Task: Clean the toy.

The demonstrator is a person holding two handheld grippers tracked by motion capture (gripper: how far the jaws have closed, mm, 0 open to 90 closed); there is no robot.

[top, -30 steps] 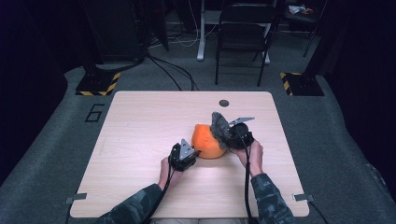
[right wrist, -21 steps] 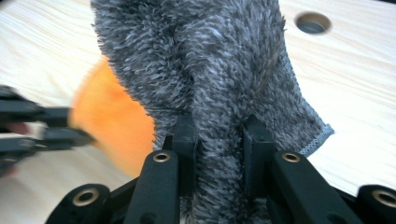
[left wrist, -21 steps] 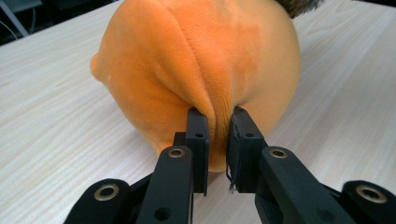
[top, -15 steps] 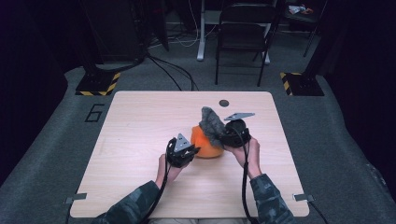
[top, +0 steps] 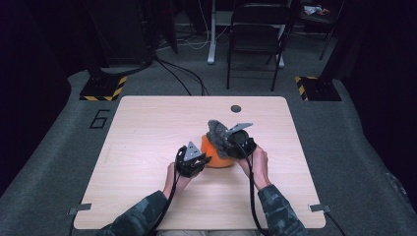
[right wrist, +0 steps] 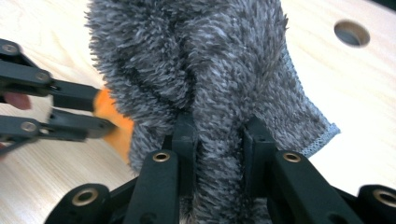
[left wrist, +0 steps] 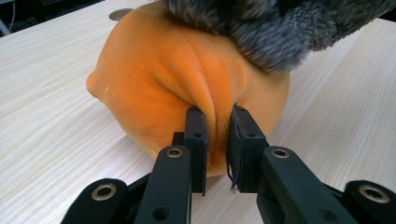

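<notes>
The pale wood surface [top: 147,147] carries your work. Your left hand-held gripper [left wrist: 217,140] pinches a fold of the orange plush [left wrist: 177,74] resting at mid-surface. Beyond, your right hand-held gripper [right wrist: 217,149] clamps the grey fuzzy cloth [right wrist: 196,60] draped over the plush's top.

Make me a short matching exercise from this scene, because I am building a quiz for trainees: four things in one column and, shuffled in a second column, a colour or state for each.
Things:
1. soft toy
2. fuzzy cloth
3. left gripper
4. hole in the table

Colour or state:
A. grey, draped over the top of the toy
B. round and dark, near the far edge of the table
C. orange, resting on the table
D. pinching a fold of orange plush

Pairs: 1-C, 2-A, 3-D, 4-B
</notes>
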